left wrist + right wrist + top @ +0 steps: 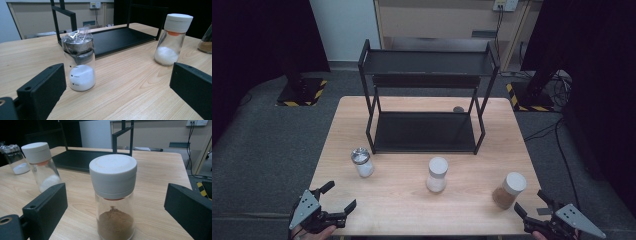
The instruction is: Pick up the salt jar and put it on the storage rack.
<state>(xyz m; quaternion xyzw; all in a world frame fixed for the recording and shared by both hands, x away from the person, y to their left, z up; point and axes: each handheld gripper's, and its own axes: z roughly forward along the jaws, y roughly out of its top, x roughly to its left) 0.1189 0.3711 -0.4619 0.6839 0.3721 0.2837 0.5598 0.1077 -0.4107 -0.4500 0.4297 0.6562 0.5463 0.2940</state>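
Both pairs of jaws gape wide, holding nothing. The right gripper (533,205) faces the brown jar (113,200), the left gripper (338,196) the foil-topped jar (79,65); the white-capped jar (437,174) stands between them, all three before the rack (427,95) on the worktop (407,210).

Rack (427,100) at table (402,210) rear; three jars in row before it: steel-lidded jar (362,162) left, salt jar (437,174) middle, brown-powder jar (509,190) right.

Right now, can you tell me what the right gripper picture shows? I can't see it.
A glass jar of brown powder with a white lid stands upright on the wooden table, between the open right gripper jaws. Two jars of white powder and a black rack stand behind.
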